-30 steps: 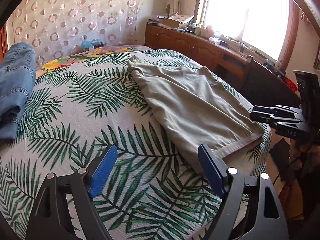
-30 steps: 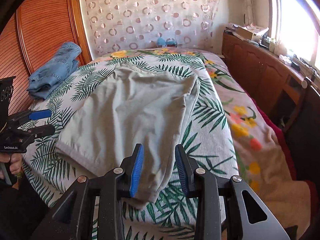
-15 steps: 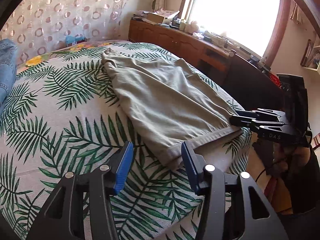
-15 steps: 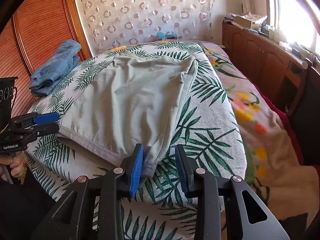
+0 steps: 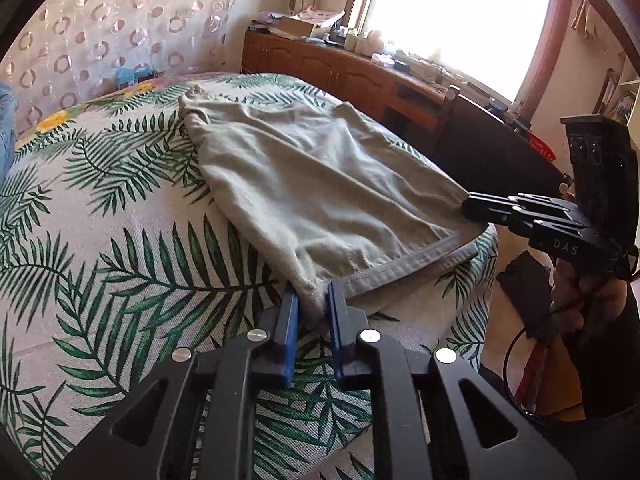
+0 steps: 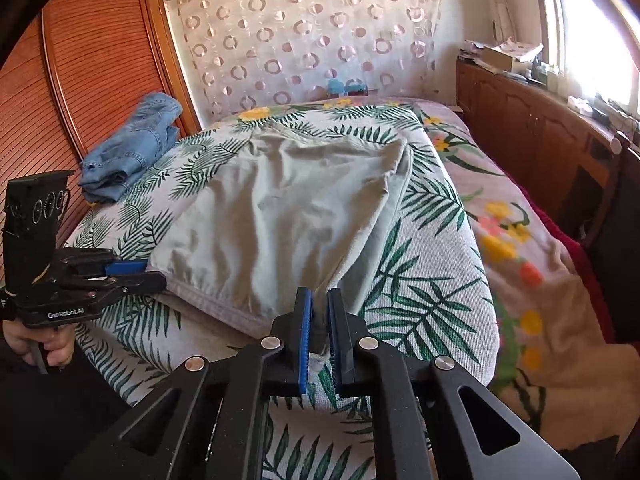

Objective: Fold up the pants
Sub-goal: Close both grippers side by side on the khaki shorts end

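Note:
Beige pants [image 5: 320, 184] lie flat on the palm-leaf bedspread [image 5: 120, 240], with the hem edge toward me. In the left wrist view my left gripper [image 5: 313, 300] has its blue pads closing on the near left hem corner, and the cloth is pinched between them. My right gripper [image 6: 317, 304] is shut on the other hem corner of the pants [image 6: 288, 216]. Each gripper also shows in the other's view: the right gripper [image 5: 466, 202] at the cloth's right corner, the left gripper [image 6: 156, 274] at its left corner.
Folded blue jeans [image 6: 132, 148] sit at the far left of the bed by a wooden wardrobe [image 6: 80, 80]. A low wooden cabinet [image 5: 340, 76] with clutter runs under the window. A person's hand [image 6: 52, 350] holds the left gripper's handle.
Both grippers closed on the hem corners. The left one first moved in toward its corner with wide jaws, then narrowed onto the cloth. The right one pinched in the last half second.

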Demonstrator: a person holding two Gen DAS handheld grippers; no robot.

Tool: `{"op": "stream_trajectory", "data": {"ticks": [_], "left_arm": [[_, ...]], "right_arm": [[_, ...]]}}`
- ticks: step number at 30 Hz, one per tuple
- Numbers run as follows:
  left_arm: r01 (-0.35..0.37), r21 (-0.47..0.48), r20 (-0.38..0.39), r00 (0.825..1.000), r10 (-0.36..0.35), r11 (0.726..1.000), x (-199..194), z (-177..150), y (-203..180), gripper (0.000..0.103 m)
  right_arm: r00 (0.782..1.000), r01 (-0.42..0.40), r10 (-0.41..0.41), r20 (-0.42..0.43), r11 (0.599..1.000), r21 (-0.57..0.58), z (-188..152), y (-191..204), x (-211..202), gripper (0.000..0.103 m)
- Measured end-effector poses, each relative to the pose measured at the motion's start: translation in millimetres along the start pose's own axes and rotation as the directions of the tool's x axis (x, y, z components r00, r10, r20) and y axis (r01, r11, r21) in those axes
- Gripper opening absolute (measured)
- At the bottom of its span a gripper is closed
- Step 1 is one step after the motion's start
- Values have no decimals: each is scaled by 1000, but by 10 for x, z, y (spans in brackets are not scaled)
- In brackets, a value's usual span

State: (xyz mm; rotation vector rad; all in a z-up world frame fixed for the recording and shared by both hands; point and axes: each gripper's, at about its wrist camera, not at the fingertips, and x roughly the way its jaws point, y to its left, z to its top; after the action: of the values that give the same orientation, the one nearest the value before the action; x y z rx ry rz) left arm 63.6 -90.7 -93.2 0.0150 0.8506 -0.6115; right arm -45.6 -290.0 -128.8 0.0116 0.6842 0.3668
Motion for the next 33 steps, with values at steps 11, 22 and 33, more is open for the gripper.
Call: {"op": "stream_trajectory", "data": {"ticks": [11, 22, 33], "left_arm": [[6, -25, -8, 1000, -6, 1000, -95, -8, 65, 14], [2, -50, -35, 999, -4, 999, -7, -65, 114, 14], [9, -65, -29, 1000, -11, 998, 1, -65, 146, 19]], "right_arm": [[999, -8, 7, -53, 1000, -16, -125, 91, 7, 8], [999, 36, -35, -35, 998, 49, -96, 32, 39, 33], [997, 48, -45, -57, 997, 54, -104, 82, 161, 38]]}}
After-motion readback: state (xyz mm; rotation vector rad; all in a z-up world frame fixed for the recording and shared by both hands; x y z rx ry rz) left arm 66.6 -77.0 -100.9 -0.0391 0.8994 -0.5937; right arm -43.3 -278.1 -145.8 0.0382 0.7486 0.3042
